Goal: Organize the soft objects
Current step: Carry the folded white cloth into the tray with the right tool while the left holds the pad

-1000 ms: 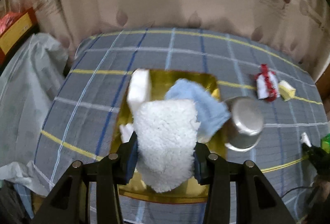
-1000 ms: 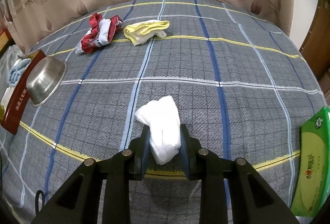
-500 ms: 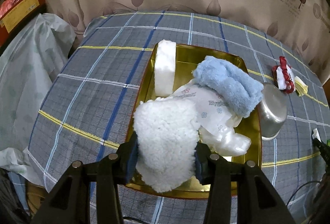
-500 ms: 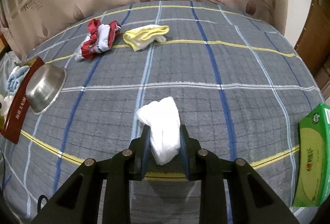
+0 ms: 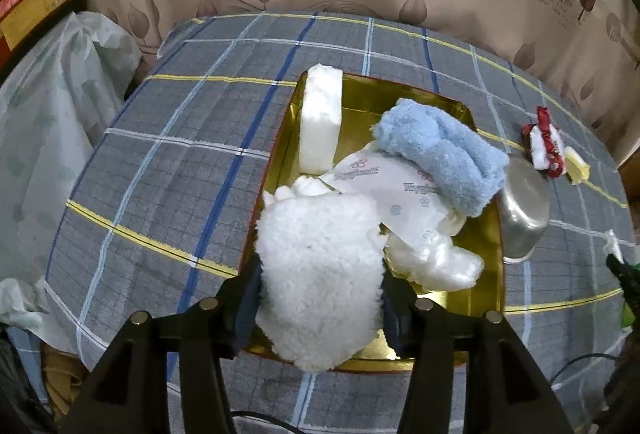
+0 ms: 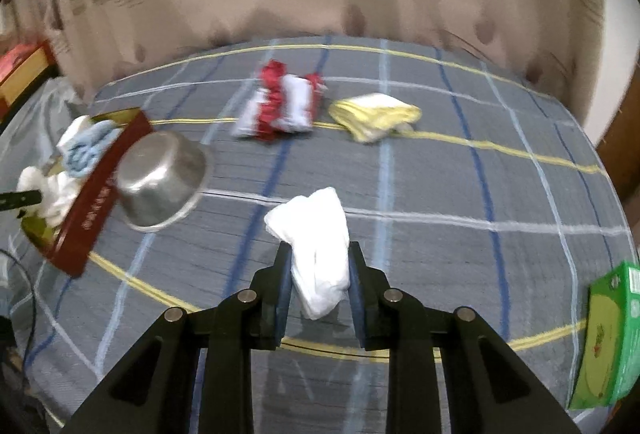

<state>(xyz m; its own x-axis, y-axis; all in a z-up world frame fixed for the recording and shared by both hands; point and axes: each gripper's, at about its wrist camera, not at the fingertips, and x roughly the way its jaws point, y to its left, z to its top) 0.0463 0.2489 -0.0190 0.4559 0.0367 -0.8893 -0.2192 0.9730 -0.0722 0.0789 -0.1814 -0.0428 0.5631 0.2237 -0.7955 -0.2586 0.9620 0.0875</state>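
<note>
A fluffy white cloth (image 5: 316, 234) fills the gap of my left gripper (image 5: 320, 268), whose jaws are opening while both pads still touch it. It hangs over the near left corner of the gold tray (image 5: 486, 298). In the tray lie a blue towel (image 5: 440, 158), a white foam block (image 5: 320, 122) and a printed plastic packet (image 5: 400, 194). My right gripper (image 6: 320, 254) is shut on a smooth white cloth (image 6: 316, 226), held above the checked tablecloth. A red-and-white cloth (image 6: 280, 106) and a yellow cloth (image 6: 376, 114) lie far back on the table.
A steel bowl (image 6: 160, 186) leans against the tray's red outer wall (image 6: 100, 202), between the tray and my right gripper. A green box (image 6: 608, 334) sits at the table's right edge. A plastic-covered heap (image 5: 48, 122) stands left of the table. Curtains hang behind.
The left gripper came down over the tray with the fluffy cloth, and its jaws have spread a little. The right gripper rose and swung left toward the bowl and tray, carrying the white cloth.
</note>
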